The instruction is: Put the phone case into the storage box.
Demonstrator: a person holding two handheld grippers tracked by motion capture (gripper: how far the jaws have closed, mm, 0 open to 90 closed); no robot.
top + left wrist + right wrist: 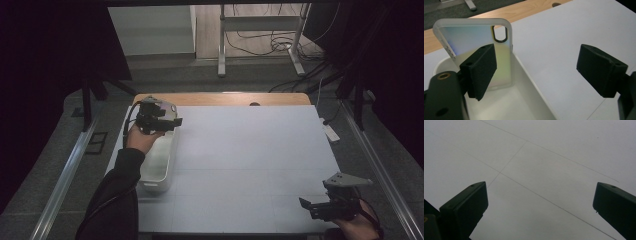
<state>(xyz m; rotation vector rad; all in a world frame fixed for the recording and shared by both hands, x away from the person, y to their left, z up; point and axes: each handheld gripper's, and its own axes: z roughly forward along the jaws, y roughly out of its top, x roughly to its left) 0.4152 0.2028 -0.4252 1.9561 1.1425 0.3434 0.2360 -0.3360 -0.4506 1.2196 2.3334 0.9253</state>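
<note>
Over the far left part of the white table [250, 150], the left gripper [167, 122] hangs above the far end of a white tray [159, 172] that lies lengthwise near the table's left edge. Its jaws stand wide apart, gripping nothing. Seen from the left gripper view, a translucent phone case [474, 40] with a frosted rim and an oval camera cutout stands nearly upright in the tray [524, 72], leaning at the tray's far end. The case sits just behind the left-hand jaw of the left gripper [536, 70]; whether that jaw's pad touches the case's face cannot be told. The other jaw is well apart from the case, out over bare table. A strip of wooden tabletop [529, 11] shows beyond the white surface.

At the near right corner of the table, the right gripper [320, 206] is held in the person's hand, low above the surface, jaws spread and empty. Its own view of the right gripper [539, 202] looks down on plain white table [549, 157] crossed by thin seam lines.
</note>
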